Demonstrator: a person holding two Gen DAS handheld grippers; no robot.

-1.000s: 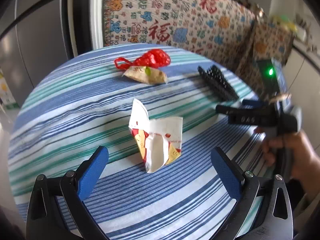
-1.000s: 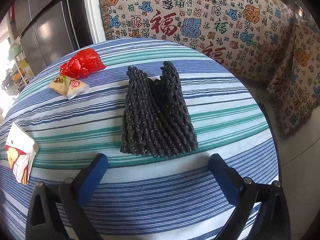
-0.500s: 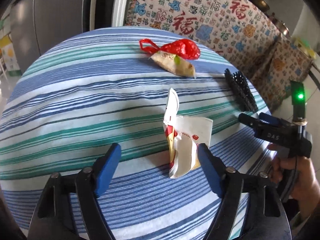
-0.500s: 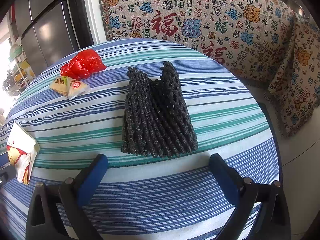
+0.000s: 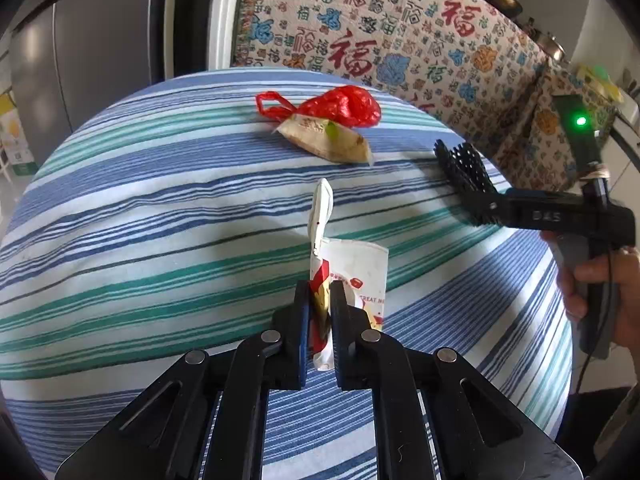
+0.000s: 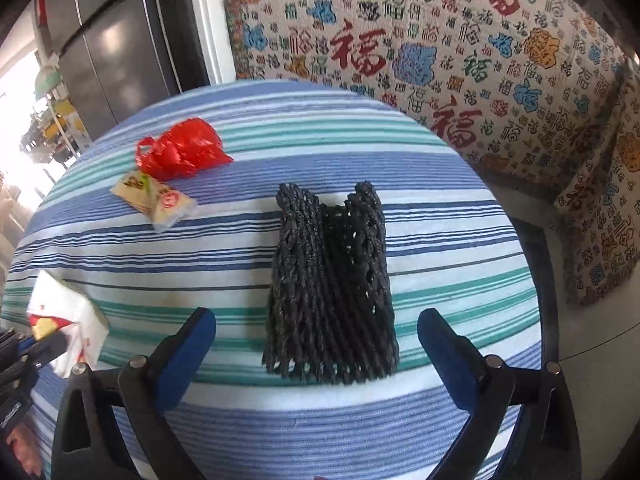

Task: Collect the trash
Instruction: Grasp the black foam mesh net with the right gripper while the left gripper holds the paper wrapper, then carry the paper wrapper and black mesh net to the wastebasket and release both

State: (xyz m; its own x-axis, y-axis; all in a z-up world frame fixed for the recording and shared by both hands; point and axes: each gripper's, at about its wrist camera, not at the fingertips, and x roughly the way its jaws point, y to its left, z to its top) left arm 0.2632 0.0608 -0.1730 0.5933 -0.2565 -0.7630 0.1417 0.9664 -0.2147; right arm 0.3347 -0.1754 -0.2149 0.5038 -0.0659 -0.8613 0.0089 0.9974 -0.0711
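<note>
My left gripper (image 5: 319, 300) is shut on a crumpled white and red paper wrapper (image 5: 360, 272) on the striped table; the wrapper also shows at the left edge of the right wrist view (image 6: 68, 312). My right gripper (image 6: 316, 324) is open, its blue pads either side of the near end of a black foam net (image 6: 332, 284), which lies flat. The net also shows in the left wrist view (image 5: 464, 172). A red plastic bag (image 5: 340, 106) (image 6: 180, 152) and a beige snack packet (image 5: 328, 140) (image 6: 154, 200) lie together at the far side.
The round table (image 5: 120, 208) has a blue, green and white striped cloth. A sofa with a patterned cover (image 6: 440, 48) stands behind and to the right. A dark fridge (image 6: 108, 40) is at the back left. The table edge drops to the floor (image 6: 592, 320) on the right.
My left gripper has closed from open onto the paper wrapper. My right gripper has moved forward a little toward the black net and stays open.
</note>
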